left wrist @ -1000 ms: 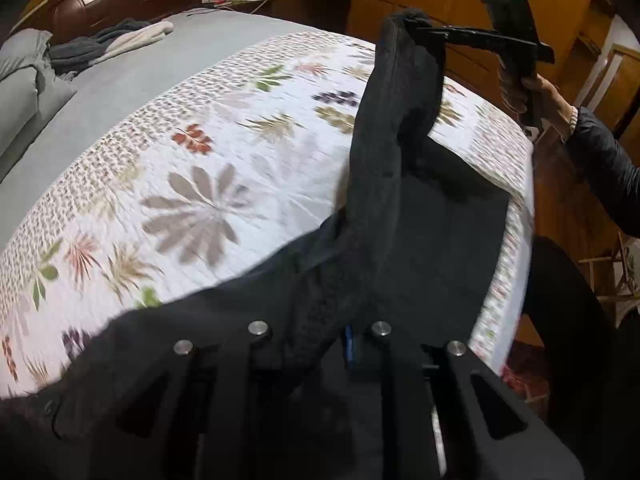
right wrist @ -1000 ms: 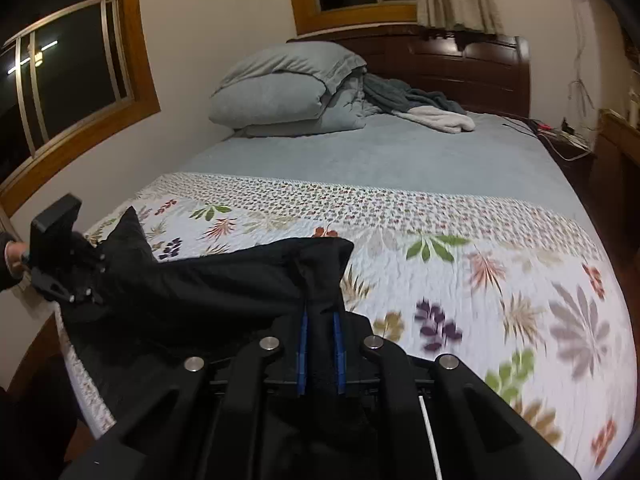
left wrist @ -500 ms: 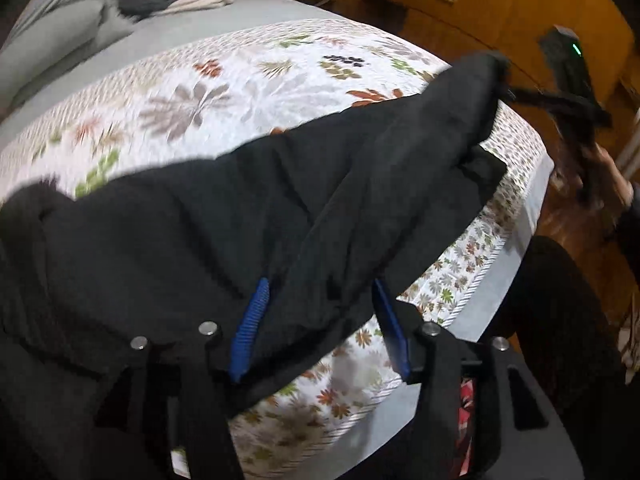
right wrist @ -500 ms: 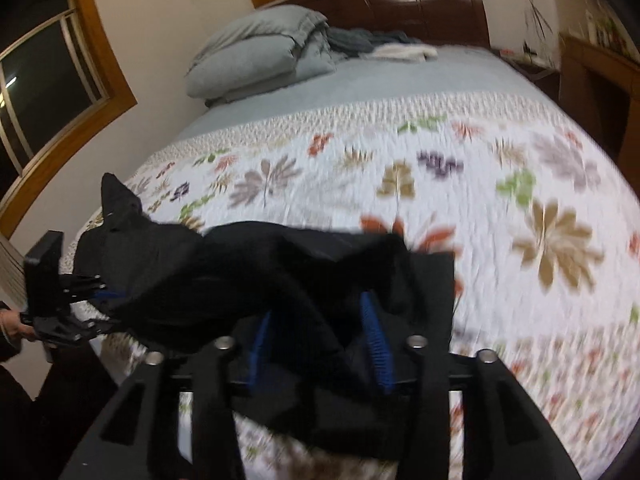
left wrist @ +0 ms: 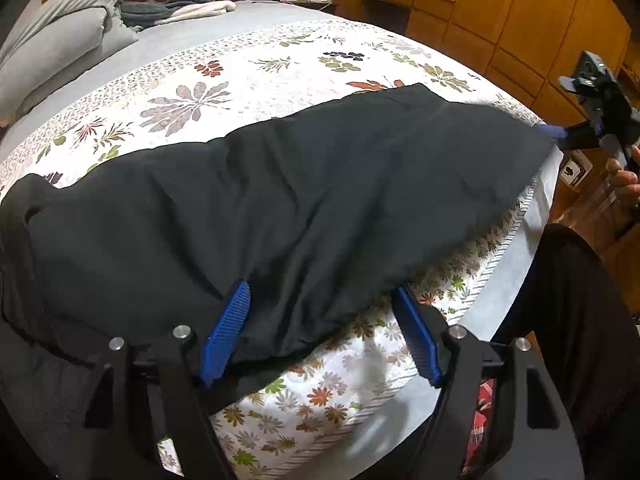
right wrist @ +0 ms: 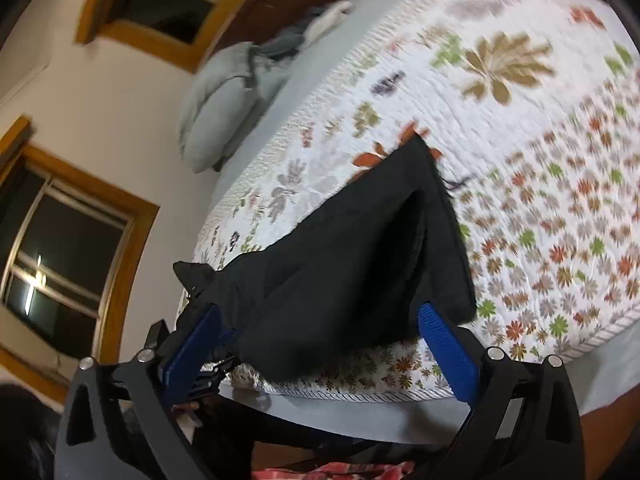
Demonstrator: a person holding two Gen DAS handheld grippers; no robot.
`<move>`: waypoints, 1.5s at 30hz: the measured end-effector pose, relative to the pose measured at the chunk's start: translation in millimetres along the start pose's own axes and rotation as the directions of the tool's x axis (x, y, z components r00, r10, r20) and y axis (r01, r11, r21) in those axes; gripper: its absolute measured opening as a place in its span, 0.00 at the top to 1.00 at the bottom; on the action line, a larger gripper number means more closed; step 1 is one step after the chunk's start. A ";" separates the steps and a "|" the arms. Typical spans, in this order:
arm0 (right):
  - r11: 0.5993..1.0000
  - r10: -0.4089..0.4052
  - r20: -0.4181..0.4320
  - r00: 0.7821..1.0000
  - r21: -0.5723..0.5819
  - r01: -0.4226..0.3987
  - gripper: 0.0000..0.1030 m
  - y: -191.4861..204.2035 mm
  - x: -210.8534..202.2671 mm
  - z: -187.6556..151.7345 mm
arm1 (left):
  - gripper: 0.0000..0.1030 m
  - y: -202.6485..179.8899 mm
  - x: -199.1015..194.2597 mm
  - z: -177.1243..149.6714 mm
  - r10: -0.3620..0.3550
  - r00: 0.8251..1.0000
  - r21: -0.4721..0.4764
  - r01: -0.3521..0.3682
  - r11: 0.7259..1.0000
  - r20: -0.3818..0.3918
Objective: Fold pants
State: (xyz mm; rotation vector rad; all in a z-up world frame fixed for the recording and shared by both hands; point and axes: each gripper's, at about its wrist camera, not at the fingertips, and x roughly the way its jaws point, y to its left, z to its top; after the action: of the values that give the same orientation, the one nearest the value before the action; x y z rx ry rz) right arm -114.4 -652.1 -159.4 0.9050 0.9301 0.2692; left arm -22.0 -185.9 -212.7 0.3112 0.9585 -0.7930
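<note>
The black pants [left wrist: 304, 184] lie stretched out flat along the near edge of the bed's floral quilt [left wrist: 248, 76]. My left gripper [left wrist: 320, 320] sits low over one end. Its jaws are opening, the cloth lies loose between the blue pads [left wrist: 226, 332], and the right-hand pad stands off it. In the right wrist view the other end of the pants [right wrist: 360, 272] rests on the quilt [right wrist: 540, 184] between the jaws of my right gripper [right wrist: 320, 340], which are opening wide and do not press the cloth. My right gripper [left wrist: 560, 136] also shows at the far right of the left wrist view, held by a hand [left wrist: 624, 176].
Grey pillows [left wrist: 60, 52] and a heap of clothes [left wrist: 180, 8] lie at the head of the bed. Wooden cabinets [left wrist: 520, 20] line the far side. A person's dark-clad leg [left wrist: 568, 320] stands at the bed's foot edge. Windows [right wrist: 60, 248] are in the wall beyond.
Both grippers held the pants up off the bed, shut on the cloth. They came down to the bed edge and their jaws spread, and the pants now lie flat.
</note>
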 end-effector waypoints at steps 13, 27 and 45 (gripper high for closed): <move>0.959 -0.260 -0.145 0.955 -0.152 0.238 0.74 5.4 90.8 16.2 | 0.23 7.7 1.8 3.1 -0.020 1.000 -0.038 0.020 0.999 -0.010; 0.861 -0.482 -0.053 0.875 -0.212 0.462 0.87 4.8 104.0 80.4 | 0.16 16.0 -32.7 34.1 -0.168 0.978 -0.160 0.187 0.969 0.126; 0.840 -0.514 -0.060 0.856 -0.239 0.488 0.80 -1.1 115.5 76.4 | 0.04 316.4 -118.2 2.0 0.194 0.981 -0.859 -0.077 0.506 0.027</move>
State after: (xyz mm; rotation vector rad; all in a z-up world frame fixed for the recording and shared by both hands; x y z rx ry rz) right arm 14.2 -630.4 -205.8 0.4200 1.1934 -0.0309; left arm 169.3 84.3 -145.2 -0.5418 1.0842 -0.0996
